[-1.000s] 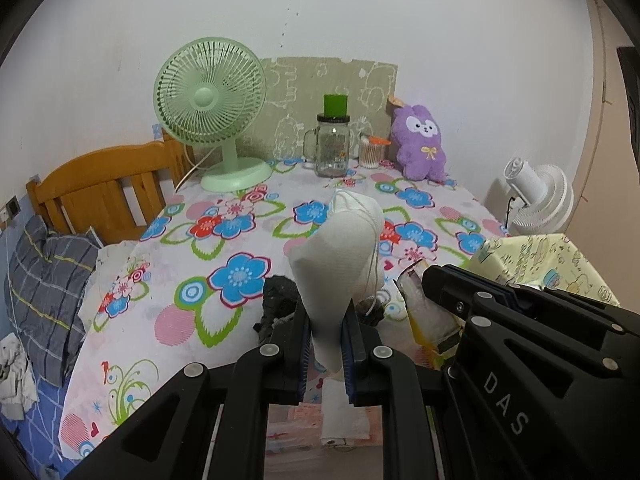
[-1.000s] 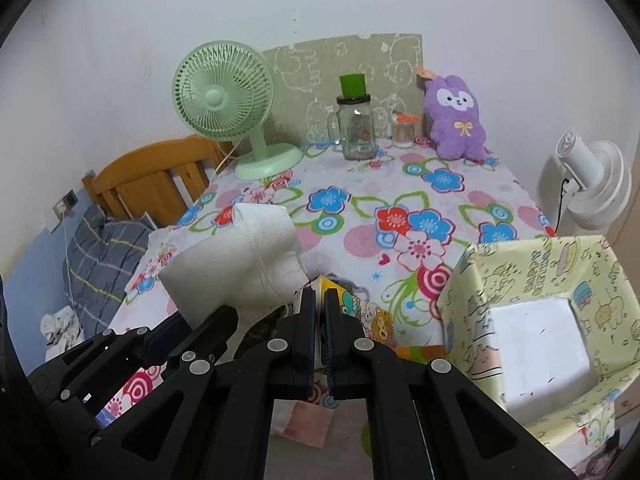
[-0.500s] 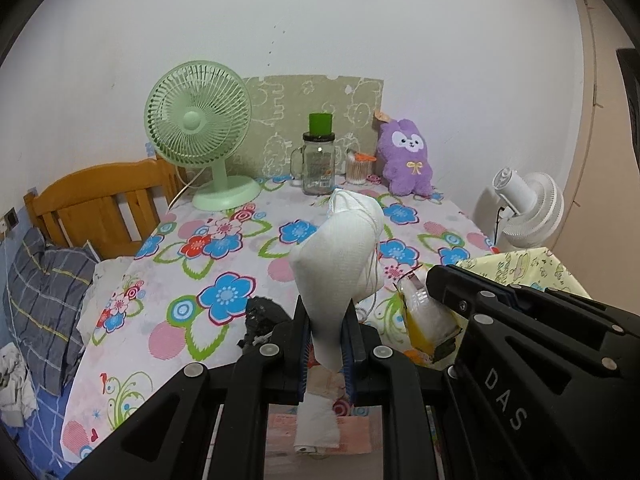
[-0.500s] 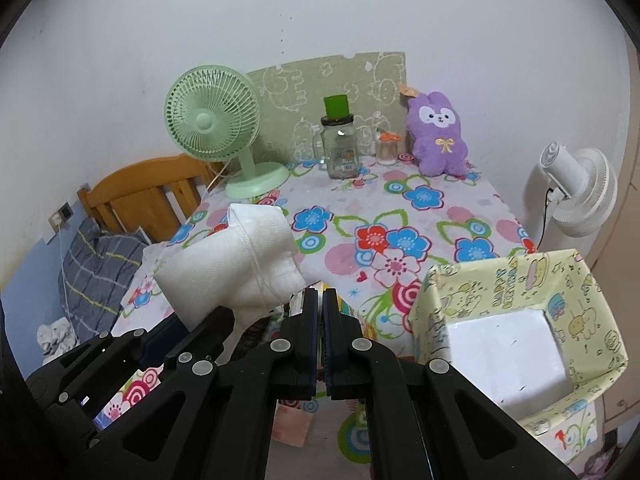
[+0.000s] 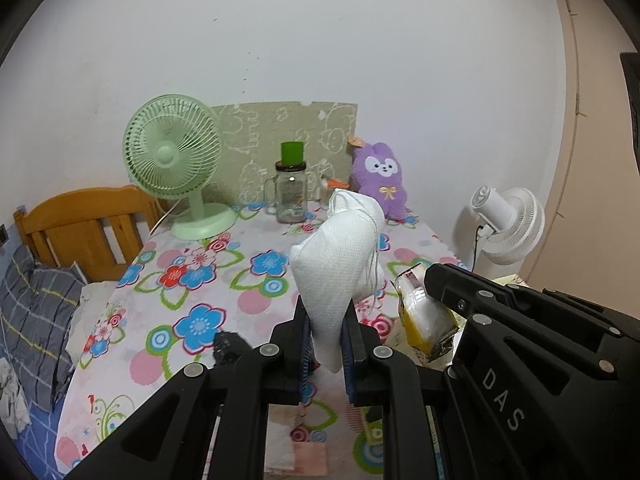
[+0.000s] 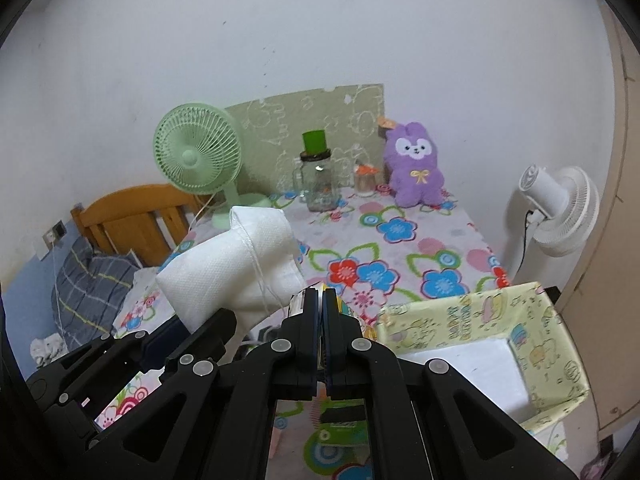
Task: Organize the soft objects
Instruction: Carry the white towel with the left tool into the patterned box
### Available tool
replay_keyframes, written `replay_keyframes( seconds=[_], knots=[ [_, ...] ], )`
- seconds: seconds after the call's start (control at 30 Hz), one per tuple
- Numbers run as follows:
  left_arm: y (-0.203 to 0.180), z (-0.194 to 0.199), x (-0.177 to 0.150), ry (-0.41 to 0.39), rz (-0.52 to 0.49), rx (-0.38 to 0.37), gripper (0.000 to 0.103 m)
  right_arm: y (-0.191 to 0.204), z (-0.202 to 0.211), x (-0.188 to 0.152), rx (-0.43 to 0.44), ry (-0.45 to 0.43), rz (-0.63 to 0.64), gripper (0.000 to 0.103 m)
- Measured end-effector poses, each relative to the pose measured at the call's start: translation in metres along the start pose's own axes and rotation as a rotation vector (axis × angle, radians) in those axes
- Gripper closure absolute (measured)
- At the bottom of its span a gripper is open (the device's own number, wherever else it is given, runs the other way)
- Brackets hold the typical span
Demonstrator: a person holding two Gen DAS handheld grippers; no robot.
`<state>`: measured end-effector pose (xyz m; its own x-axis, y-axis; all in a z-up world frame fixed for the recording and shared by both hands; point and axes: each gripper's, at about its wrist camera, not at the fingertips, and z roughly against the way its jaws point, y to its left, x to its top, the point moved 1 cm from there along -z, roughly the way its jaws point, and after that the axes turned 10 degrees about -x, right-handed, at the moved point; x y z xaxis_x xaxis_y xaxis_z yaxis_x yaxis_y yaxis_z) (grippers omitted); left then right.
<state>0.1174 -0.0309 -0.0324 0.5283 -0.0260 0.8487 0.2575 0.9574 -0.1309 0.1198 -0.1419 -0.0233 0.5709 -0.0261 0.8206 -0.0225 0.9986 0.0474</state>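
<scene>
Table (image 5: 132, 320) under floral cloth; green fan (image 5: 174, 156), white wall (image 5: 320, 40) behind.

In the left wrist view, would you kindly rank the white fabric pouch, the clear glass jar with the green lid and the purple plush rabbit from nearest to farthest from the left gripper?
1. White fabric pouch: pinched in the left gripper, centre.
2. Clear glass jar with the green lid: far end of the table, centre.
3. Purple plush rabbit: against the back wall, right of the jar, slightly farther.

Matt, dimpled white cloth pouch (image 5: 340, 264)
</scene>
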Motion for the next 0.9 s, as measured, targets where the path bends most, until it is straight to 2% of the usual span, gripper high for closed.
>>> replay_keyframes(
  seconds=[0.33,0.9],
  knots=[
    [-0.029,-0.012,0.009,-0.008,-0.017,-0.064,0.092,-0.033,0.007,0.005,-0.055,-0.026,-0.022,0.098],
    [-0.082,-0.040,0.006,0.031,-0.050,-0.140,0.091,-0.094,0.004,-0.003,-0.134,-0.007,-0.071,0.098]
  ],
)
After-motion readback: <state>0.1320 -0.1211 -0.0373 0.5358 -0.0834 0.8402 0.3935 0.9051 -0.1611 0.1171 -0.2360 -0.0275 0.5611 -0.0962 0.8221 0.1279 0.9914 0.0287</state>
